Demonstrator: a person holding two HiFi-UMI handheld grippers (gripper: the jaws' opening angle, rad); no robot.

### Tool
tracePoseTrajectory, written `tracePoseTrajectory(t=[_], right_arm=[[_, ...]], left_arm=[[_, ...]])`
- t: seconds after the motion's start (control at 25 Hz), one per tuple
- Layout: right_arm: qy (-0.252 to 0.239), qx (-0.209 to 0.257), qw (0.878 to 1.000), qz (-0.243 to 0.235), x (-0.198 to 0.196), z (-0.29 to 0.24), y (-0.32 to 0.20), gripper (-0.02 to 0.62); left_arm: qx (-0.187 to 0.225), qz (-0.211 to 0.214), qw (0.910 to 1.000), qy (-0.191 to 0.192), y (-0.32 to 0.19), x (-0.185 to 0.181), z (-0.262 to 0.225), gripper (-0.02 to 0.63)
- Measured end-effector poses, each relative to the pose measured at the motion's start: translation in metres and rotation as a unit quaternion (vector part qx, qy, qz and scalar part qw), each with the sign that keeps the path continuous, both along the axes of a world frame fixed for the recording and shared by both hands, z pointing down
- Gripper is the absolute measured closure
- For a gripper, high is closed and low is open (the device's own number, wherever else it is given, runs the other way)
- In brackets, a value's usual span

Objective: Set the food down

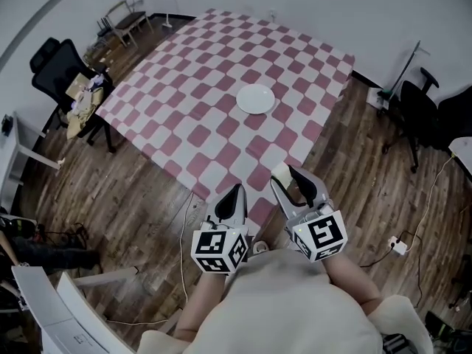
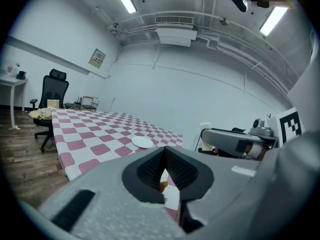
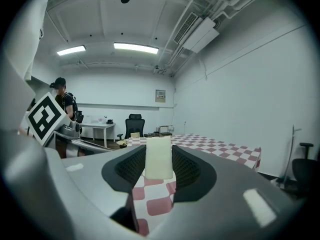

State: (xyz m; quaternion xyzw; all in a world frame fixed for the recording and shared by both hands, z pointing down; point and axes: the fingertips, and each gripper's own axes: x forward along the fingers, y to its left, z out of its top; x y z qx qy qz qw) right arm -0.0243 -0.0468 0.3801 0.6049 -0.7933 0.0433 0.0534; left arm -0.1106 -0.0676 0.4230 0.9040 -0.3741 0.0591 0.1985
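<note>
A pale cream block of food (image 3: 158,158) stands upright between the pads of my right gripper (image 3: 158,160), which is shut on it. In the head view that right gripper (image 1: 286,177) hovers just off the near corner of the pink-and-white checked table (image 1: 214,72). A white plate (image 1: 255,98) lies bare toward the table's right side; the left gripper view also has the plate (image 2: 142,142). My left gripper (image 1: 235,195) is beside the right one, jaws together. A small orange-yellow bit (image 2: 163,185) shows low in the gap of the left gripper (image 2: 164,156); whether it is held I cannot tell.
A black office chair (image 1: 55,68) with clutter stands left of the table and another chair (image 1: 420,109) at the right. Cables and a power strip (image 1: 398,245) lie on the wooden floor. A person (image 3: 64,101) stands by a far desk.
</note>
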Motion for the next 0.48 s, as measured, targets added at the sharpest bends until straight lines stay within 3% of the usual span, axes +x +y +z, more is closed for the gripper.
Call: tracePoseTrajectory(t=[0.48], right_arm=[[-0.001, -0.008, 1.000, 0.014, 0.013, 0.004, -0.030, 0.426]], left_arm=[[-0.007, 0.007, 0.9999, -0.014, -0.027, 0.007, 0.003, 0.598]])
